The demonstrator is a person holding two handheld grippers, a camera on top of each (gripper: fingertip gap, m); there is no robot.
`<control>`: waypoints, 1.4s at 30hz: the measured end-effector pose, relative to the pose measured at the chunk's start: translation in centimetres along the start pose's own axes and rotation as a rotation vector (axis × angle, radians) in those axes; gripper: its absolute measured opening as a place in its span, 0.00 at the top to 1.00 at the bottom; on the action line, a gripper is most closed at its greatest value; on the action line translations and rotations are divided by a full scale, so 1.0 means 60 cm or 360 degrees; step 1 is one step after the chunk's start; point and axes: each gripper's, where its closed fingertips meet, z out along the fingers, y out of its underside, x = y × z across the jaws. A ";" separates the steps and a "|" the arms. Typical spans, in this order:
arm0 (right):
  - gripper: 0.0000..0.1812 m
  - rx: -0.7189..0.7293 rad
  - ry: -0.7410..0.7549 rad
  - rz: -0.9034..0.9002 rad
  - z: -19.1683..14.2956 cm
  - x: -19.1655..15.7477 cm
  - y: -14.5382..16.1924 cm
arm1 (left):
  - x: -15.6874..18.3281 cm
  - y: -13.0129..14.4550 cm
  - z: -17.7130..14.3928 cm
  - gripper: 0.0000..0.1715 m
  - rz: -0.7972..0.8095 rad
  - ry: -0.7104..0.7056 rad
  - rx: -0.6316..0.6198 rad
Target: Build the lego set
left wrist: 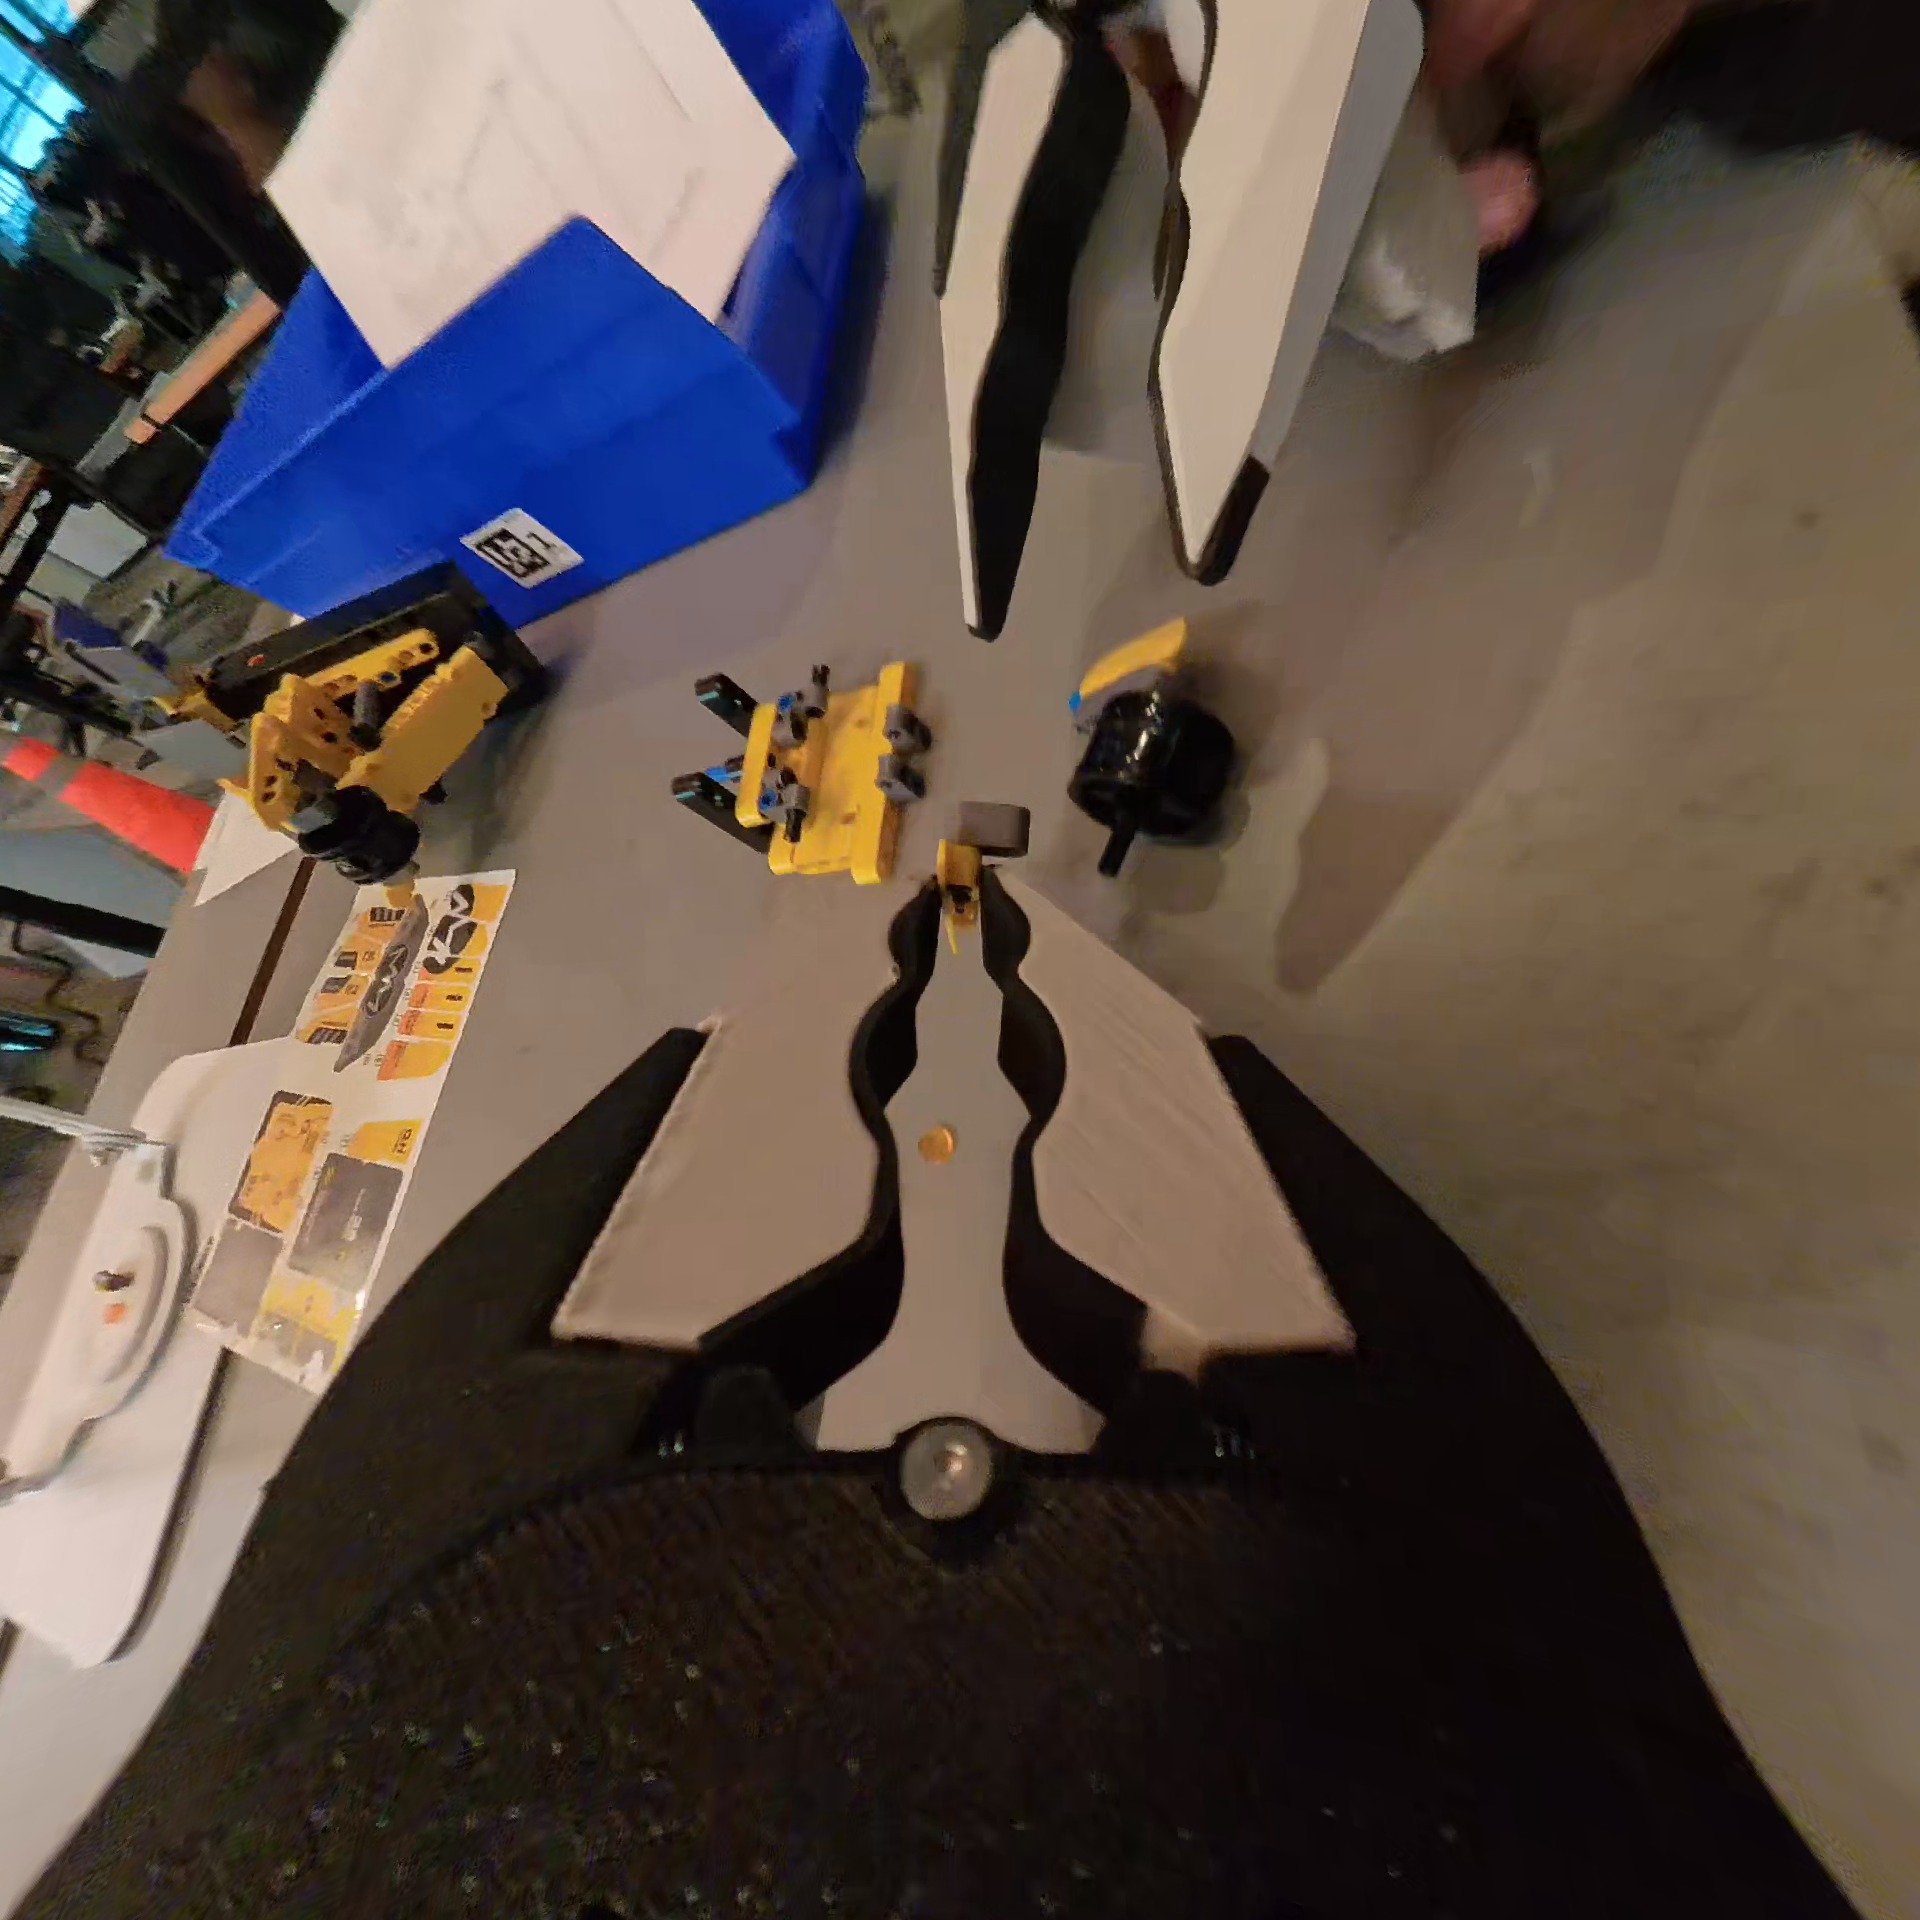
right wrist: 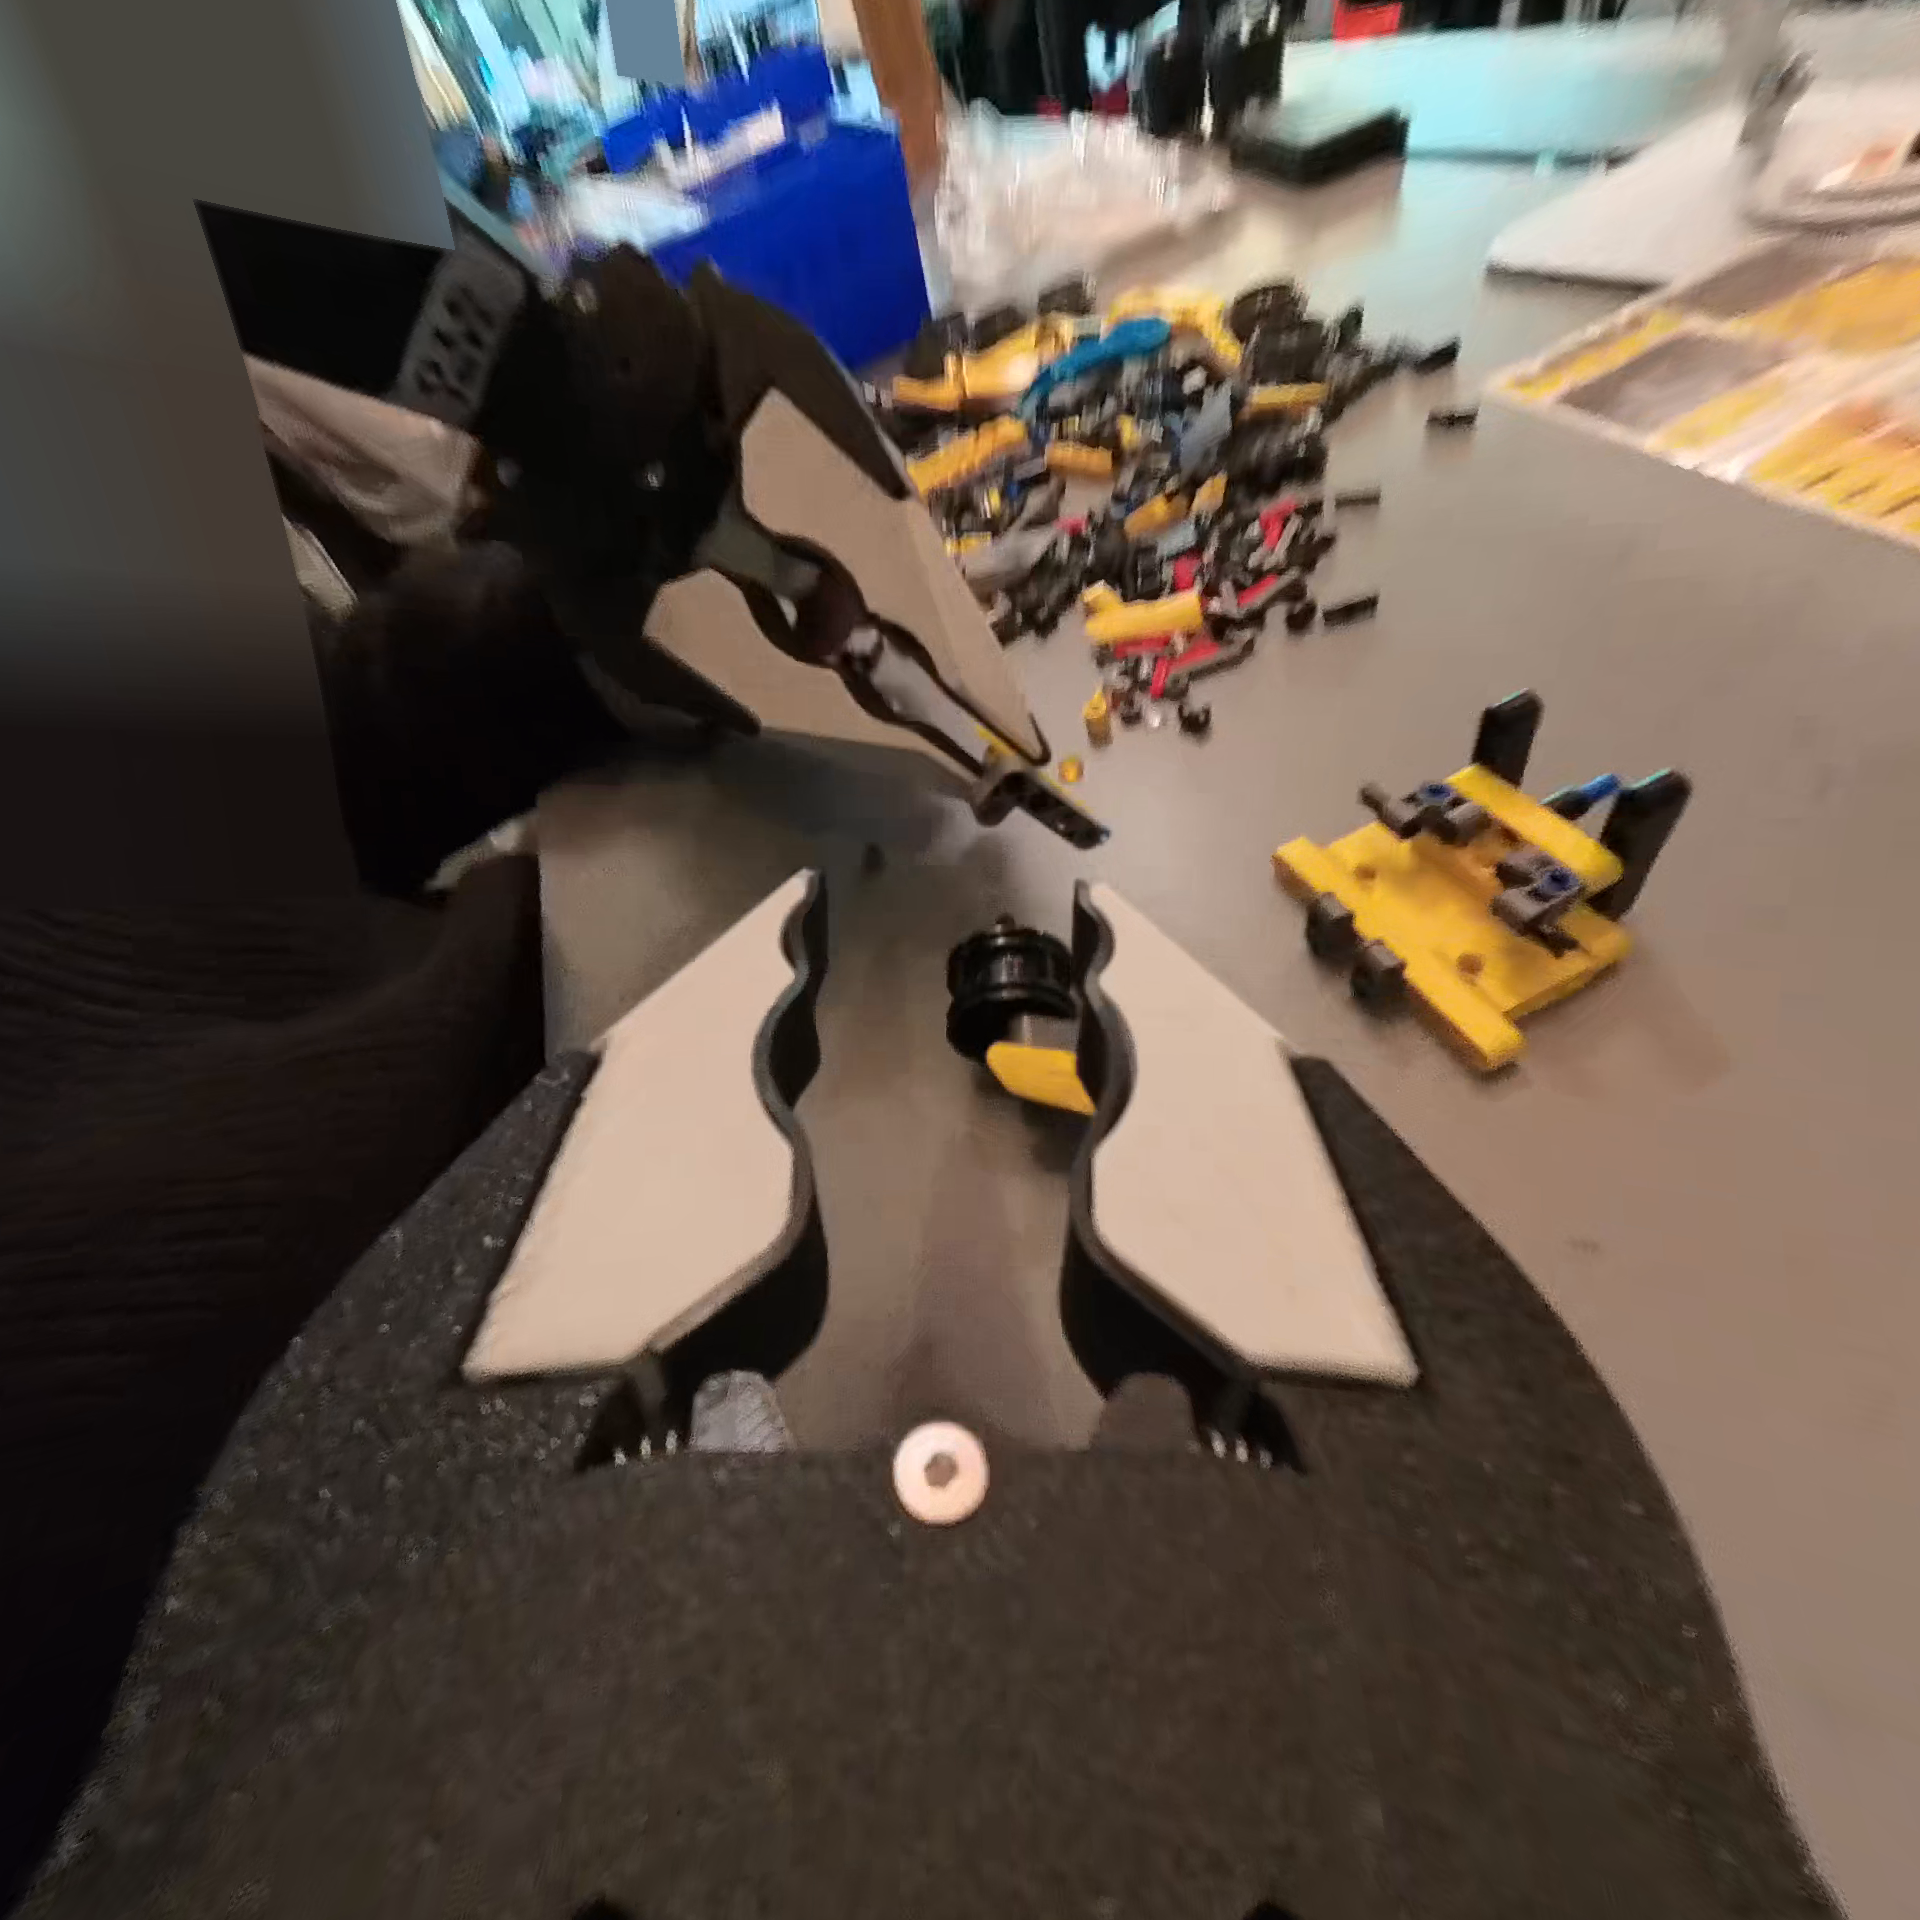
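On the grey surface (left wrist: pixel 1455 935), the left hand-held gripper (left wrist: pixel 958 896) pinches a small yellow piece (left wrist: pixel 958 883) at its fingertips. The right hand-held gripper (right wrist: pixel 951 904) is spread wide around a black wheel (right wrist: pixel 1010 977), beside a yellow assembly (right wrist: pixel 1455 914).

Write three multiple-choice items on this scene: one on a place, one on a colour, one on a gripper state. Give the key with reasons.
1. Where is the black wheel?
A. in the blue bin
B. between the right gripper's fingers
C. on the yellow plate

2. What colour is the bin?
A. red
B. green
C. blue

3. How is the left gripper?
A. shut on a small yellow piece
B. wide open
C. out of view

Key: B, the wheel lies on the table between the open right gripper; C, its walls are blue; A, its tips pinch the yellow piece.
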 end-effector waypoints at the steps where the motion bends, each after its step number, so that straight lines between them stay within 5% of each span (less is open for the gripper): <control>1: 0.75 -0.0065 0.0015 -0.0024 0.006 -0.001 0.009 | 0.003 0.007 0.003 0.98 0.0041 0.0001 -0.0042; 16: 0.83 -0.0445 0.0217 -0.0218 0.039 0.009 0.062 | 0.023 0.026 0.014 0.97 0.0261 0.0000 -0.0176; 27: 0.85 -0.0320 0.0149 -0.0097 0.028 0.011 0.045 | 0.036 0.022 0.019 0.97 0.0465 -0.0072 -0.0195; 30: 0.98 -0.0288 0.0135 -0.0089 0.025 0.010 0.041 | 0.041 0.017 0.021 0.97 0.0485 -0.0067 -0.0176; 42: 0.78 -0.0277 0.0134 -0.0097 -0.007 0.021 0.045 | 0.030 0.014 0.011 0.98 0.0506 -0.0141 -0.0188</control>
